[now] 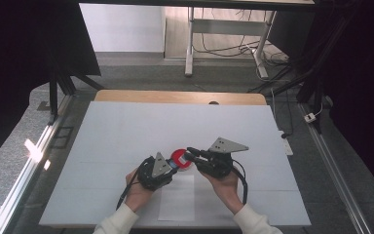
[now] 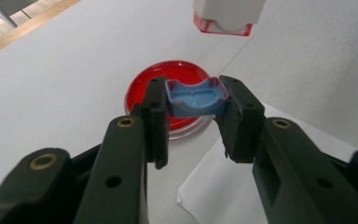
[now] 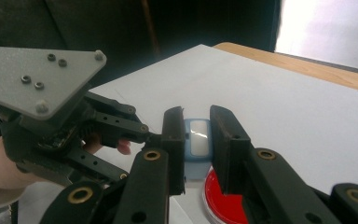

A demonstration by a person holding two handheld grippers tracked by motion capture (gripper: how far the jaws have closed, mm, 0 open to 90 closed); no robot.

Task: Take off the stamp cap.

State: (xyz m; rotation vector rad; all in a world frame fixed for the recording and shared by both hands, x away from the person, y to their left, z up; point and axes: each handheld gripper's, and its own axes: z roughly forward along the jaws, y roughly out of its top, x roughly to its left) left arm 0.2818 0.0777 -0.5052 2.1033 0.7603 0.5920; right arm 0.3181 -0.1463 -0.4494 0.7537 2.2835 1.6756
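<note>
Step in hand: both tools grip one small blue plastic case [image 2: 196, 97] from opposite sides, above a red round dish [image 2: 177, 74]; by my reading a two-handed pull-apart or opening of the case is under way.
Left tool [image 1: 171, 165]: clenched on the blue case, its jaws pressing the case's two short ends, as the left gripper view shows.
Right tool [image 3: 197, 145]: clenched on the same case, jaws flanking its pale window.
Blue case: held off the desk [image 1: 126, 126], just above the red dish, between the two hands.
Red dish: lying on the white desk cover, beside a loose sheet of paper [image 1: 177, 197].
Next move calls for: steady, opposed force with both grips firm; a slip would drop the case into the dish.
</note>
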